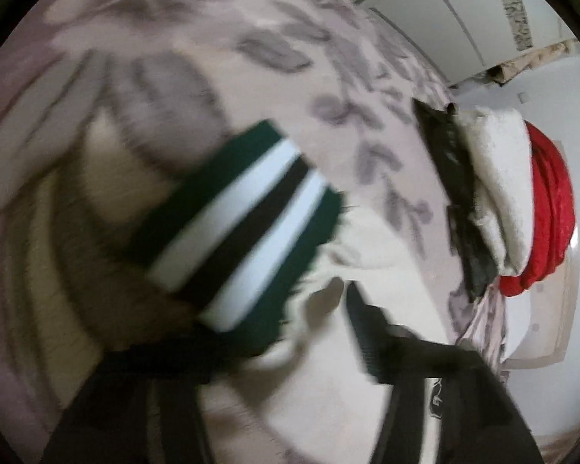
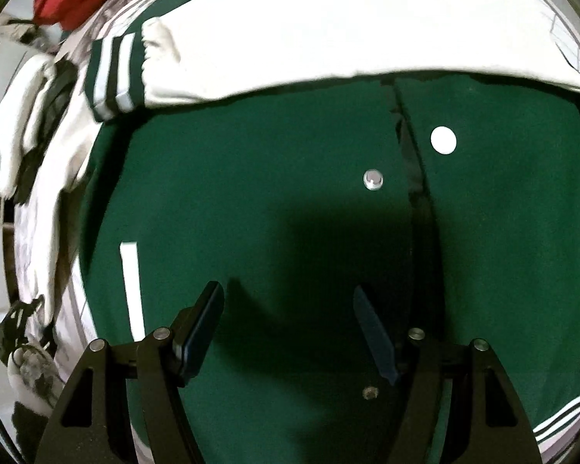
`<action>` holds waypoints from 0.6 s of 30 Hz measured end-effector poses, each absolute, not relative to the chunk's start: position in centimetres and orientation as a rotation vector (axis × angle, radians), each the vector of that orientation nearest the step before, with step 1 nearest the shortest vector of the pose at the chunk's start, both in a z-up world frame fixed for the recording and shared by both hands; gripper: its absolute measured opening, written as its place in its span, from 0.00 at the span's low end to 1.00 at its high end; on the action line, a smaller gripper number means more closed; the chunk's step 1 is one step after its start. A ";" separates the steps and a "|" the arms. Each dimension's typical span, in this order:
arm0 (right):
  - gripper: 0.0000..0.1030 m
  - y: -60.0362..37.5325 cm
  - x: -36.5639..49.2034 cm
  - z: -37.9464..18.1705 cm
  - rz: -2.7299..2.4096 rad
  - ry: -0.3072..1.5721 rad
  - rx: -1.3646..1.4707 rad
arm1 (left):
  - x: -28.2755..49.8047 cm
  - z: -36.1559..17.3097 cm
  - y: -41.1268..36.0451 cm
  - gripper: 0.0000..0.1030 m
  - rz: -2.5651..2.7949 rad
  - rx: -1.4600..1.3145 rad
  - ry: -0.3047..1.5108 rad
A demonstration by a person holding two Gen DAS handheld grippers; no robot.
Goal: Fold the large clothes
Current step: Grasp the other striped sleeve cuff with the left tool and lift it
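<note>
The big green jacket [image 2: 270, 193] lies flat on the flowery bedspread [image 1: 251, 38], front side up, and everything here is placed from it. Its cream sleeve [image 2: 328, 31] is folded across its top part, and the striped cuff [image 2: 114, 77] of that sleeve ends near the jacket's left edge, as the right camera sees it. The sleeve's long line runs side to side across the jacket. The right gripper [image 2: 290, 332] hangs over the middle of the jacket, pointing almost straight down, with its jaws wide apart and nothing between them; the line of snaps [image 2: 373, 179] runs just past it. The left gripper [image 1: 274, 332] is at the cuff end, tilted down. The picture there is blurry, so I cannot tell if its jaws pinch the cuff or only sit beside it. A pile of white, black and red clothes [image 1: 522, 193] sits beyond the jacket's side. I think the left hand is nearer the sleeve.
</note>
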State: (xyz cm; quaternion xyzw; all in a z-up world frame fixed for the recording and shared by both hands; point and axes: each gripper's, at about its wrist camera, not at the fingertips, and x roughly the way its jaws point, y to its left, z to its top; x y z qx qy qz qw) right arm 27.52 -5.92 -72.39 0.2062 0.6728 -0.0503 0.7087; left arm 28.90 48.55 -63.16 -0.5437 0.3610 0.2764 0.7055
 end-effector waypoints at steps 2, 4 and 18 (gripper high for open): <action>0.75 -5.8 28.0 -72.3 -0.130 1.484 0.442 | 29.8 -62.8 48.2 0.65 0.638 -1.164 0.824; 0.76 -5.8 28.4 -72.3 -0.135 1.474 0.439 | 30.4 -62.1 48.1 0.52 0.655 -1.113 0.803; 0.76 -6.5 36.1 -67.1 -0.406 1.376 0.068 | 39.0 -44.7 47.3 0.11 0.528 -0.775 0.588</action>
